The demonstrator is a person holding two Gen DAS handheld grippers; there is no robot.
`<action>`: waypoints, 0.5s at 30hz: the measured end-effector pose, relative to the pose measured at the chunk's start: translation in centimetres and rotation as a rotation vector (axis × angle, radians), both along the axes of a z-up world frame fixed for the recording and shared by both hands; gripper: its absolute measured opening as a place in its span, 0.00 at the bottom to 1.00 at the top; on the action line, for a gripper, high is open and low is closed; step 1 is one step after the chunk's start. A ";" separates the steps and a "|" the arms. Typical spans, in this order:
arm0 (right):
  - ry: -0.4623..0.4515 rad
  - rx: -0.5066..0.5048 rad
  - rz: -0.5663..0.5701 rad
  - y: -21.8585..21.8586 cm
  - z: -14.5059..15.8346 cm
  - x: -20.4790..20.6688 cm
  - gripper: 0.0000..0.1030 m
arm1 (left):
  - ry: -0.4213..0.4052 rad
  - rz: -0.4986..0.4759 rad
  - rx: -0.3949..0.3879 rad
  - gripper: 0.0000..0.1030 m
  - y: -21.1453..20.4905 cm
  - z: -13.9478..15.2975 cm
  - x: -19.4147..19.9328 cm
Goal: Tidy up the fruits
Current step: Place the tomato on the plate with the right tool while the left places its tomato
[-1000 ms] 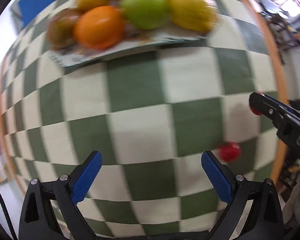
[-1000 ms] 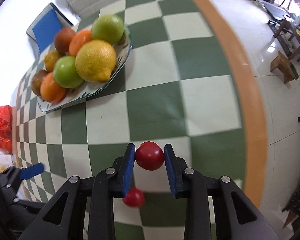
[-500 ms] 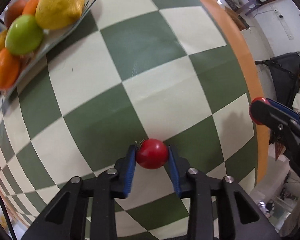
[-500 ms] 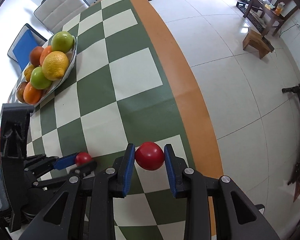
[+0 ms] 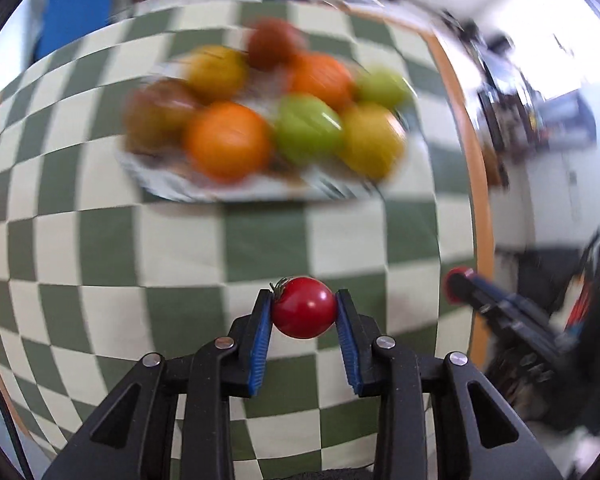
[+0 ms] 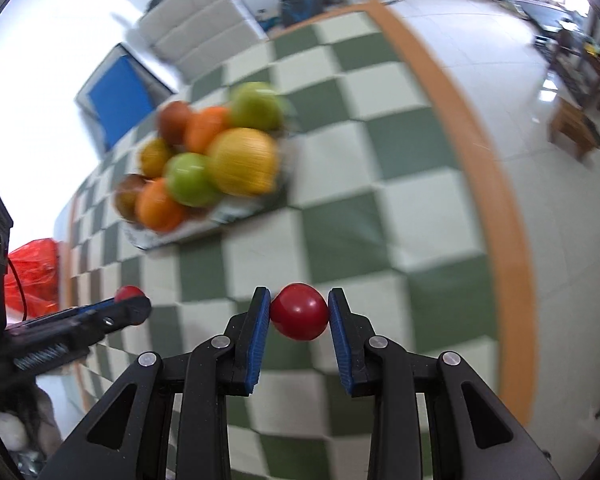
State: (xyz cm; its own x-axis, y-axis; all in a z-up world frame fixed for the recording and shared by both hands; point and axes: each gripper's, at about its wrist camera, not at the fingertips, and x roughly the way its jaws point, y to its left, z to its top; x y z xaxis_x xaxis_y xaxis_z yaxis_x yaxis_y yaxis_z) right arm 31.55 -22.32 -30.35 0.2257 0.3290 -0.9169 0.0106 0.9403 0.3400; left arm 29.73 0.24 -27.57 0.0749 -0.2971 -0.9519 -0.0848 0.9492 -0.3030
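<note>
Checkered table (image 5: 260, 240), green and cream squares with an orange border; both grippers are above it, lifted clear of the cloth.

Plate (image 5: 228, 194) of fruit sits ahead of both cameras, blurred in both views. It is already piled: oranges, green apples, a yellow lemon-like fruit and darker brownish pieces. Free room looks limited to the near rim and the gaps between pieces, though the blur makes that hard to confirm.

Left gripper (image 5: 303, 314): fingers closed on a red tomato (image 5: 304, 314), stem end turned toward the left pad. The plate lies straight ahead along its fingers and slightly left of centre.

Right gripper (image 6: 299, 312): fingers clamped on a second red tomato (image 6: 299, 312). From it the plate lies ahead and well off to the left.

Key relation: the plate's long axis runs roughly crosswise to the left gripper's approach, so its broad near edge faces that gripper. The right gripper sees the plate end-on and at an angle. The left looks nearer and better lined up.

Judgement: the left should drop first at the near rim, with the right following across. Both tomatoes are round and likely to roll off the pile.
</note>
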 end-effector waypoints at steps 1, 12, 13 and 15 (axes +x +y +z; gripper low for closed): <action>-0.008 0.019 0.009 1.2 -0.2 0.8 0.31 | -0.005 0.038 -0.006 0.28 1.3 0.0 0.9; 0.010 0.013 0.126 11.4 -4.2 7.2 0.31 | 0.066 0.230 -0.042 0.28 8.5 -4.1 6.0; 0.012 0.004 0.130 11.8 -4.5 7.6 0.32 | 0.091 0.238 -0.048 0.28 8.6 -4.5 6.2; 0.019 -0.004 0.138 12.4 -5.0 8.0 0.32 | 0.117 0.238 -0.055 0.28 8.9 -5.5 6.6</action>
State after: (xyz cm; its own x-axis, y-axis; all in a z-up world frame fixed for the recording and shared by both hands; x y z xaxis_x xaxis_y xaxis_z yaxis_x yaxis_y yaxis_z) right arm 39.56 -9.87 -35.35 0.1610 0.3523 -0.9219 -0.1120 0.9346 0.3376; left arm 36.33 9.16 -33.08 0.0394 -0.3361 -0.9410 -0.3411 0.8806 -0.3288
